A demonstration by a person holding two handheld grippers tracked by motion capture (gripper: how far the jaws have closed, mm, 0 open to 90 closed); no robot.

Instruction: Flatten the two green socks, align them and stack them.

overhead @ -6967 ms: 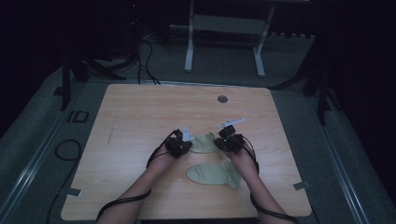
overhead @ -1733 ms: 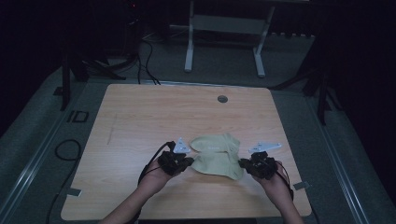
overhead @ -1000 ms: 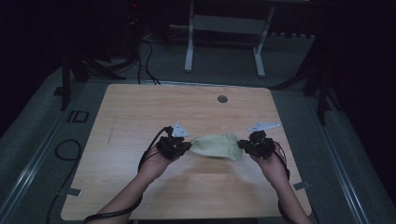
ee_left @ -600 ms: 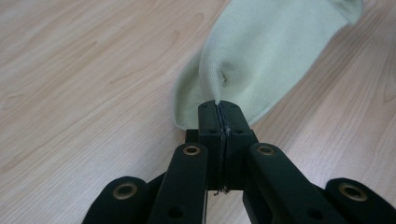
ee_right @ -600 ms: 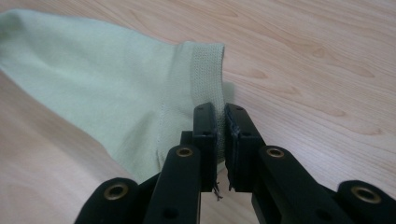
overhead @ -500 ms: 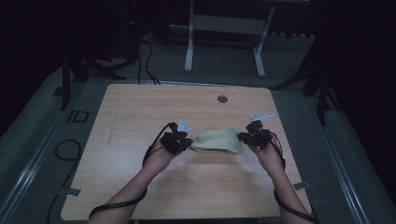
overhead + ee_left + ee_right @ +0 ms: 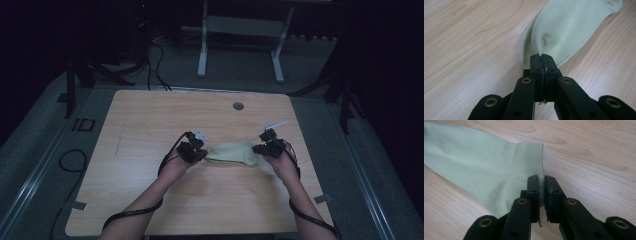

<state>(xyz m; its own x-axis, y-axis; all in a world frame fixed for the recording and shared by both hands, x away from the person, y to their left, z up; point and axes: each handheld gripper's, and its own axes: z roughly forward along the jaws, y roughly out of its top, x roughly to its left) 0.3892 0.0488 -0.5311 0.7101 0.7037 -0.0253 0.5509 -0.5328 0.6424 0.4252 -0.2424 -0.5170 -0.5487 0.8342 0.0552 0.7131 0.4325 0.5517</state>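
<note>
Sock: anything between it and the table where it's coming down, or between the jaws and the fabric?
Nothing visible. The left gripper and the right gripper are each shut on an end of the pale green sock, and the wooden table around it is bare; the round grommet sits well behind it.

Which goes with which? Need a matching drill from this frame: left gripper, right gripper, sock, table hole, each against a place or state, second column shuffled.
Things:
1. left gripper
2. right gripper
3. sock
4. hole

Places or states:
A. far side of the table, apart from everything
B. shut on the ribbed cuff end
C. pale green, stretched between both grippers
D. shut on the smooth end

Pairs: 1-D, 2-B, 3-C, 4-A
</note>
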